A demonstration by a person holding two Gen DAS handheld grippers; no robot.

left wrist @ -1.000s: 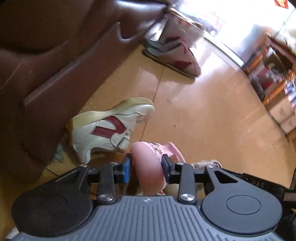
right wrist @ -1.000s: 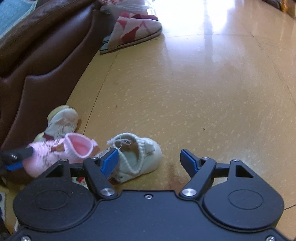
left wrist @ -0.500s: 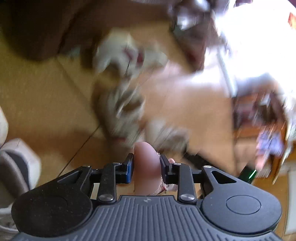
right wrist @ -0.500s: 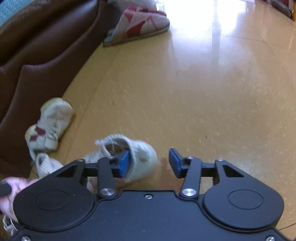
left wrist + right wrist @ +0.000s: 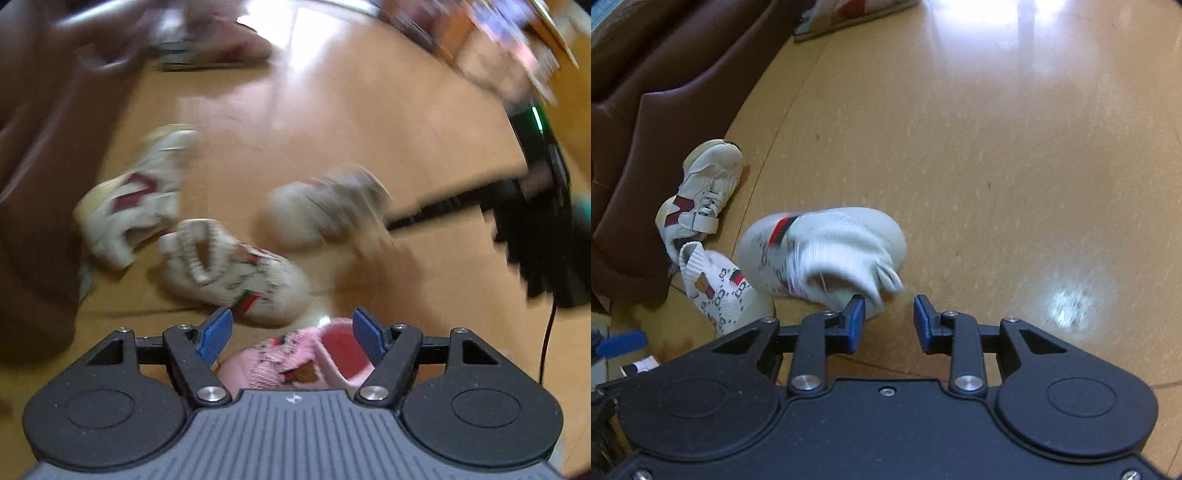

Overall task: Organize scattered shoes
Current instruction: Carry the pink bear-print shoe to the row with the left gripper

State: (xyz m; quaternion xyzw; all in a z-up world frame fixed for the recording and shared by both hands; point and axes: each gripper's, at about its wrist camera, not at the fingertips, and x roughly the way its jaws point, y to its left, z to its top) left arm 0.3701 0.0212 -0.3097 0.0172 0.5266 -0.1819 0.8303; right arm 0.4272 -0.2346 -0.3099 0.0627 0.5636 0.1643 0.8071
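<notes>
A pink knit shoe point(image 5: 295, 362) lies between the blue pads of my left gripper point(image 5: 291, 334). Its jaws are opening, and neither pad presses on the shoe. My right gripper point(image 5: 890, 323) is closing at the heel of a white knit shoe point(image 5: 820, 251), which is blurred and tipped. The left pad touches the shoe's collar, and bare floor shows between the pads. Its twin, a white knit shoe point(image 5: 720, 291) with a bear patch, lies just to the left, also seen from the left wrist point(image 5: 236, 269). A cream and maroon sneaker point(image 5: 701, 192) rests by the sofa.
A brown leather sofa point(image 5: 665, 74) runs along the left side. Patterned slippers point(image 5: 849, 14) sit at its far end. Glossy tan floor point(image 5: 1015, 166) stretches to the right. In the left wrist view, blurred furniture point(image 5: 498, 44) stands at the back right.
My left jaws have spread and let go of the pink shoe while the hand swung and rolled. My right jaws have narrowed at the white knit shoe, which has tipped over.
</notes>
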